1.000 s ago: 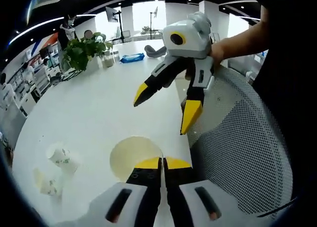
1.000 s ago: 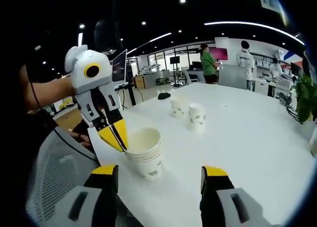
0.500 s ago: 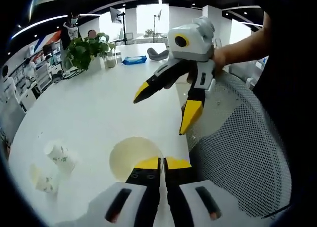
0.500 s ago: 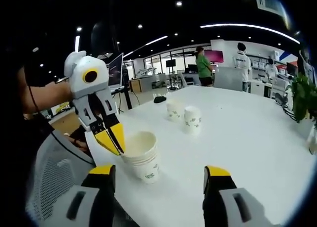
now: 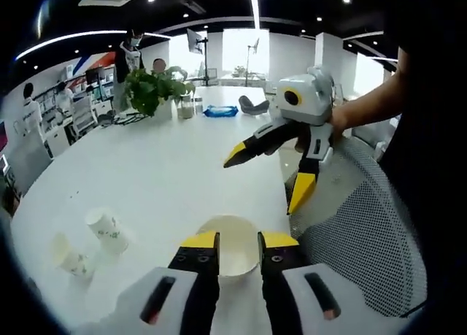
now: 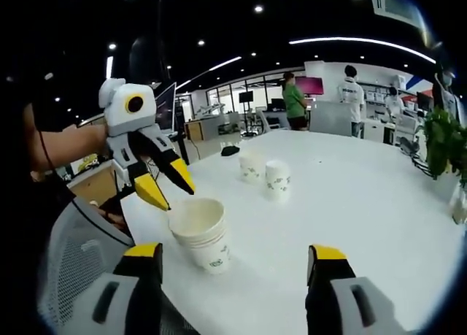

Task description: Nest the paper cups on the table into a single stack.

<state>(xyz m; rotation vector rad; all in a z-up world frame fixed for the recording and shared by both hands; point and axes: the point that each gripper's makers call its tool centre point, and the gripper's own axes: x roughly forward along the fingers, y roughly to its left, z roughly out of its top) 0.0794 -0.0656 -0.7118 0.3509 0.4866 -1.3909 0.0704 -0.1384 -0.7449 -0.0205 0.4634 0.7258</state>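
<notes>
Right gripper view: cup stack (image 6: 200, 233) below left claw (image 6: 168, 185).

A white table (image 6: 365, 203) carries a nested cup stack (image 6: 201, 236) — two single cups (image 6: 264, 173) farther off.

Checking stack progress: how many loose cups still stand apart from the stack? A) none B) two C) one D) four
B: two single cups stand together farther up the table, apart from the stack near the left gripper.
</notes>
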